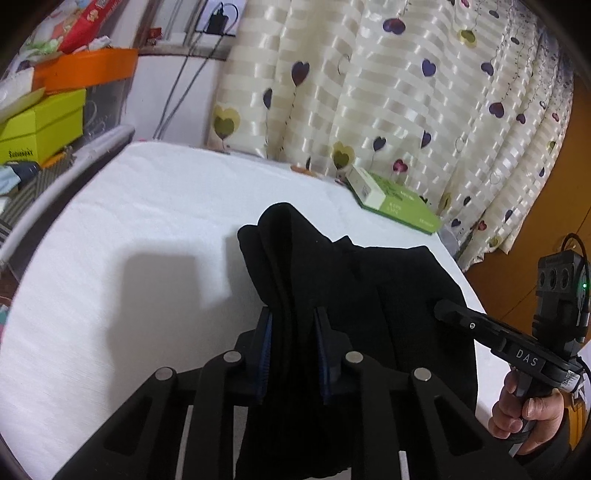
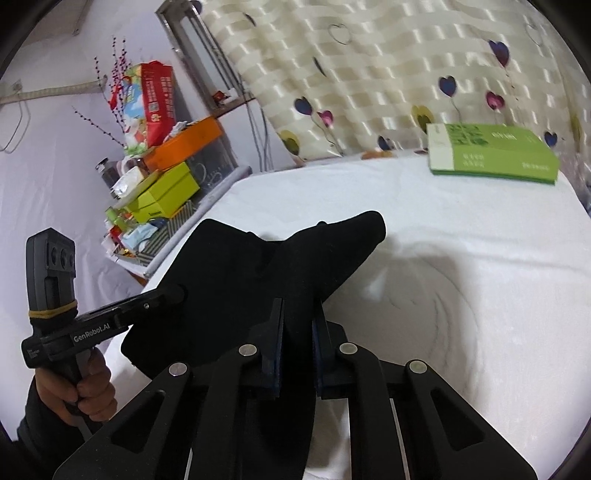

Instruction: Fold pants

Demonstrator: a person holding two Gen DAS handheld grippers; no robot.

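Soft black fabric pants [image 1: 332, 280] hung limp above the white-covered bench [image 1: 129, 229], both the left tongs [image 1: 293, 332] and right tongs [image 2: 297, 325] clamped on bunched edges; likely light, floppy, best gripped at corners.

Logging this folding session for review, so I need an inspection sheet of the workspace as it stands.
Surface: white cloth, wrinkled, covers the table.
Job's things: black pants bunched and lifted between both claws.
Clutter: green box at the far edge by the curtain.
Grippers: left claw shut on pants; right claw shut on pants.
Cables: charger and cords on the wall.
Surroundings: heart-print curtain; stacked orange and green boxes beside the table.
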